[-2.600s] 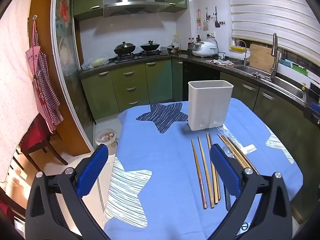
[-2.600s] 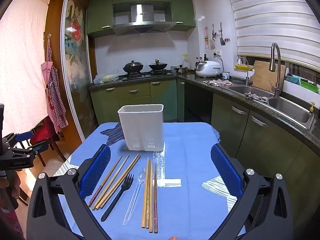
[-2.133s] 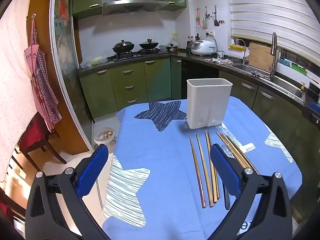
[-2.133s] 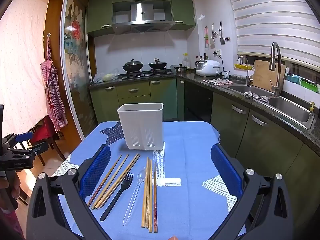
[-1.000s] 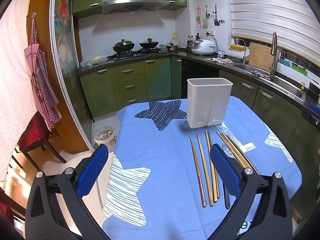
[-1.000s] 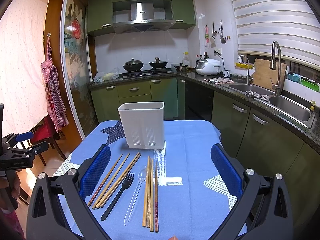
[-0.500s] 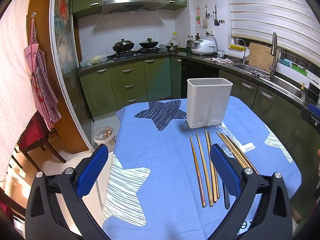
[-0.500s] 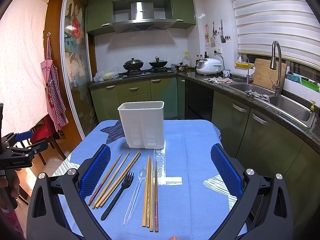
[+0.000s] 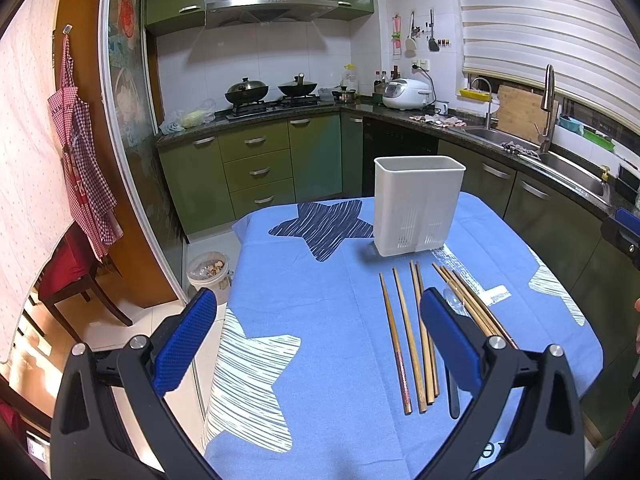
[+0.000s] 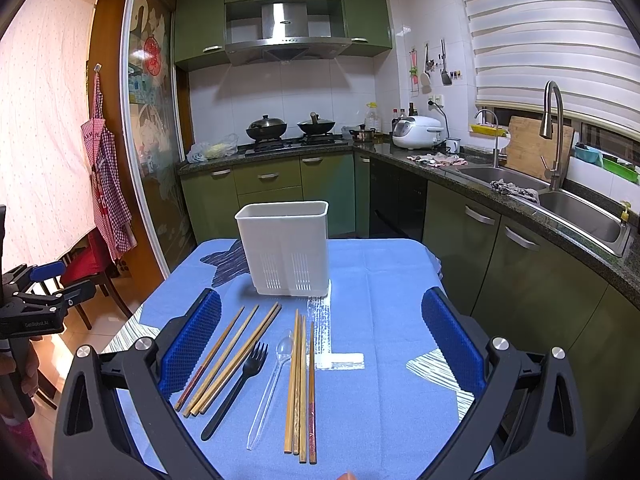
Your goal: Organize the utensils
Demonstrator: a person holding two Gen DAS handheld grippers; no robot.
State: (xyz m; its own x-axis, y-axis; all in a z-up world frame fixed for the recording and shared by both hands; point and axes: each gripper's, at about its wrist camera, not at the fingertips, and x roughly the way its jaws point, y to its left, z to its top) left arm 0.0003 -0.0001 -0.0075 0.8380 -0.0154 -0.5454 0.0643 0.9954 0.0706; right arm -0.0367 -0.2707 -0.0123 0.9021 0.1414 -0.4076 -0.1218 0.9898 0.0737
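A white utensil holder [image 10: 285,249] stands upright on the blue star tablecloth [image 10: 384,280]; it also shows in the left wrist view [image 9: 418,205]. In front of it lie a left group of wooden chopsticks [image 10: 232,354], a black plastic fork [image 10: 240,384], a clear plastic spoon [image 10: 274,372] and a right group of chopsticks [image 10: 301,384]. My right gripper [image 10: 320,332] is open and empty, held above these utensils. My left gripper [image 9: 318,338] is open and empty over the table's left part; chopsticks [image 9: 408,332] lie just left of its right finger.
The table's left edge drops to the floor, where a small bin [image 9: 208,270] and a red chair [image 9: 68,276] stand. Green kitchen cabinets [image 10: 496,248] and a sink [image 10: 576,212] run along the right. The left gripper shows at the left edge of the right wrist view [image 10: 36,300].
Almost nothing has changed. Both grippers stay open and hover in nearly the same place; the views shift only slightly.
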